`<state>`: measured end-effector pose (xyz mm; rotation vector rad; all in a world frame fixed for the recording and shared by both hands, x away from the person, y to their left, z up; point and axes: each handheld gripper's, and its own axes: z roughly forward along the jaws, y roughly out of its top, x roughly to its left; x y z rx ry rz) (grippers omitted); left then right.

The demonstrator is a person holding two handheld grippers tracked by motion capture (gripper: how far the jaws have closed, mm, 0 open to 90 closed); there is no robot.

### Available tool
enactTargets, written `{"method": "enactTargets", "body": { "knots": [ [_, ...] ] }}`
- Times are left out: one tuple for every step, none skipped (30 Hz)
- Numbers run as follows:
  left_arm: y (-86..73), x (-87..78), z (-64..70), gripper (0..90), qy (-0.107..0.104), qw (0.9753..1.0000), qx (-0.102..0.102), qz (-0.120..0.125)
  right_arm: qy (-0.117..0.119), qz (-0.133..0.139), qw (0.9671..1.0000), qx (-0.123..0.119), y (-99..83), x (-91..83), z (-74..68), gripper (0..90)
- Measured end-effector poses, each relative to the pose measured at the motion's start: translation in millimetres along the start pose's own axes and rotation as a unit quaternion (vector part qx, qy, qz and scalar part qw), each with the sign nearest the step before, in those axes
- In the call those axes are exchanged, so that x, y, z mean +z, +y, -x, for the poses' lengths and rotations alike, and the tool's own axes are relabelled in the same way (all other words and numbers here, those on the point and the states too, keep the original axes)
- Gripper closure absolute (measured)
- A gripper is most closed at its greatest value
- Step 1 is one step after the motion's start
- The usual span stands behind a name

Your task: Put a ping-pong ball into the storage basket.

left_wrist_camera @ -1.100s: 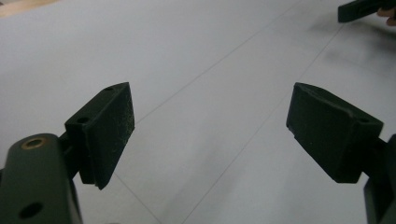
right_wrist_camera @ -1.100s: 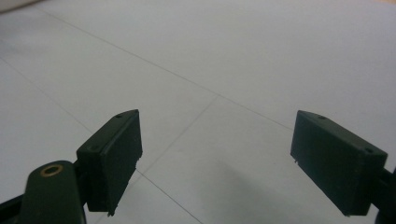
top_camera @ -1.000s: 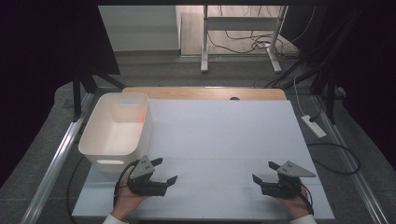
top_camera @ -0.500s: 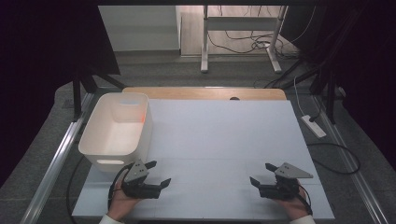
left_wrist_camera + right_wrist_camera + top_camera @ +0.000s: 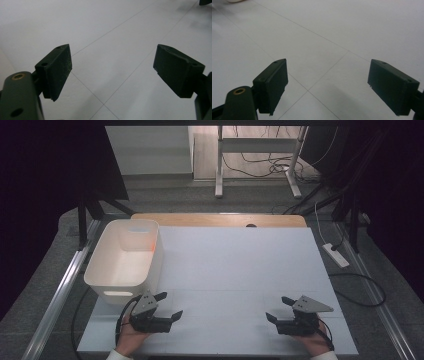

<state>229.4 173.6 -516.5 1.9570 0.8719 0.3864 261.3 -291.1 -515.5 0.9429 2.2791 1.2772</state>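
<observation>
A white plastic bin (image 5: 125, 257) stands at the table's (image 5: 240, 265) left edge, just beyond the left gripper (image 5: 167, 306), whose jaws are spread wide over bare white surface; well apart, the right gripper (image 5: 278, 309) gapes equally, holding nothing

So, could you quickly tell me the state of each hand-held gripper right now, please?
Left hand-held gripper: open, holding nothing, over the white table.
Right hand-held gripper: open, holding nothing.
</observation>
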Motion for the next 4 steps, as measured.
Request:
{"method": "enactTargets", "body": {
  "knots": [
    [0.0,0.5,0.4,16.1,0.0,1.0,0.0,-0.001,0.0,-0.001,1.0,0.0,-0.1,0.5,0.2,16.5],
    [-0.2,1.3,0.4,16.1,0.001,1.0,0.001,-0.003,-0.001,-0.002,1.0,0.0,0.0,1.0,0.5,16.5],
    [-0.2,2.1,0.3,16.0,0.003,1.0,0.002,-0.006,0.001,-0.001,1.0,0.0,0.1,1.9,1.0,16.5],
    [-0.2,2.1,0.3,16.0,0.003,1.0,0.002,-0.006,0.003,-0.001,1.0,0.0,0.1,2.6,1.4,16.5]
  ]
}}
